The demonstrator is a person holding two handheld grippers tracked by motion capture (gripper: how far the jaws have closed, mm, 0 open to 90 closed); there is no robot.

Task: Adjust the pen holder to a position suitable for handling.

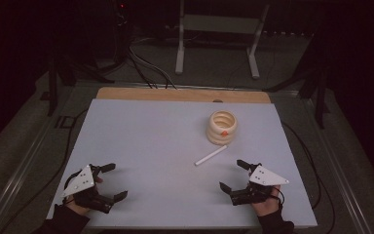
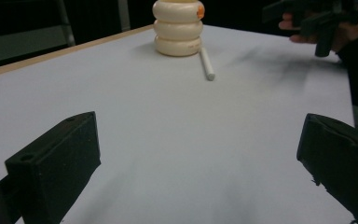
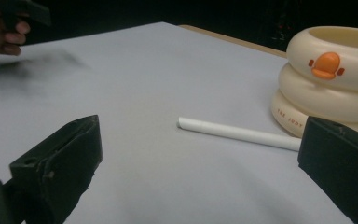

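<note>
Both my grippers, left [image 1: 108, 181] and right [image 1: 232, 174], gape empty. The straw [image 1: 211, 155] may roll if I nudge it, or bump the cup [image 1: 222, 127].

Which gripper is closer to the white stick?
The right gripper: the white stick lies just ahead of its open jaws, near the cream ringed holder. The left gripper sits across the table.

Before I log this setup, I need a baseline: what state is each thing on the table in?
Cream ringed cup: upright, open top, duck face showing.
White stick: lying flat, just in front of the cup.
Left gripper: open, holding nothing.
Right gripper: open, holding nothing.
</note>
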